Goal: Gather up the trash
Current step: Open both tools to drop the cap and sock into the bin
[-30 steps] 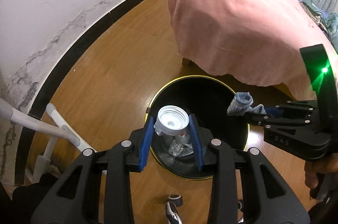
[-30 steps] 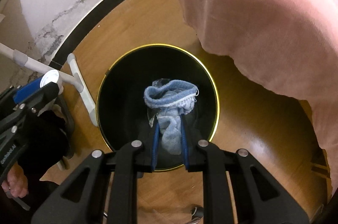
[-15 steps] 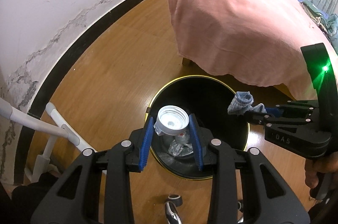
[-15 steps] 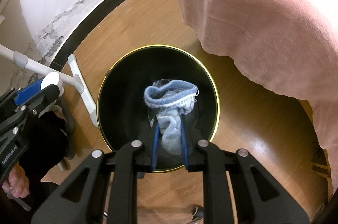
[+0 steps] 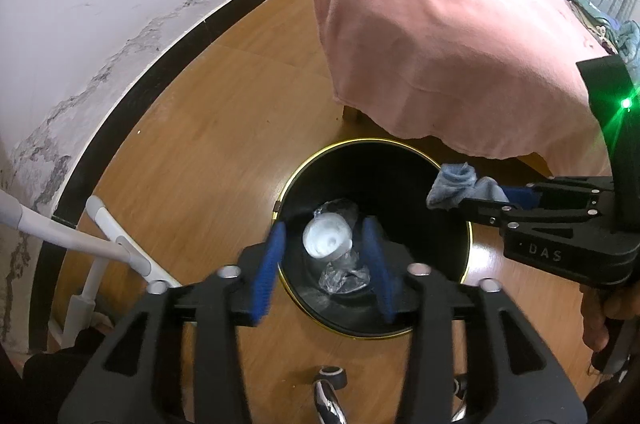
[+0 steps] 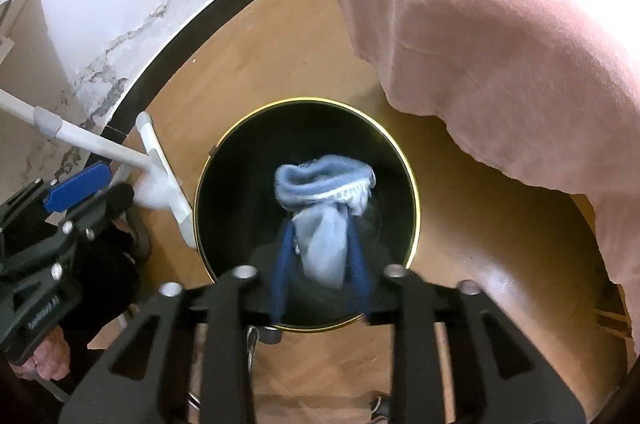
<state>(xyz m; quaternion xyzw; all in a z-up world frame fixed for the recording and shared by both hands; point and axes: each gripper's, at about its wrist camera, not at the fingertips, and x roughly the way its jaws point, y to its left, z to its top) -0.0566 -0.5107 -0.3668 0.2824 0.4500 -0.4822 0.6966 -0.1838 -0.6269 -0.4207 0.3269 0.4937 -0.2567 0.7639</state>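
Observation:
A black bin (image 5: 376,141) with a gold rim (image 6: 304,99) stands on the wood floor under both grippers. My left gripper (image 5: 324,264) is opening above its near side. A crumpled clear bottle with a white cap (image 5: 328,240) sits loose between the blue pads (image 5: 272,264), blurred and touching neither. My right gripper (image 6: 320,264) is also opening over the bin. A light blue sock (image 6: 324,224) hangs between its pads (image 6: 282,264), which stand clear of it. In the left wrist view the sock (image 5: 456,184) shows at the right gripper's tips (image 5: 468,200).
A pink cloth (image 5: 440,44) drapes over furniture right behind the bin. A white tube frame (image 5: 108,244) leans at the left by the dark baseboard (image 5: 160,72). A chair caster (image 5: 330,376) sits on the floor near the bin's front. A hand (image 5: 600,320) holds the right gripper.
Both pairs of jaws have spread apart. The bottle has slipped down from the left pads toward the bin. The sock hangs loose between the right pads.

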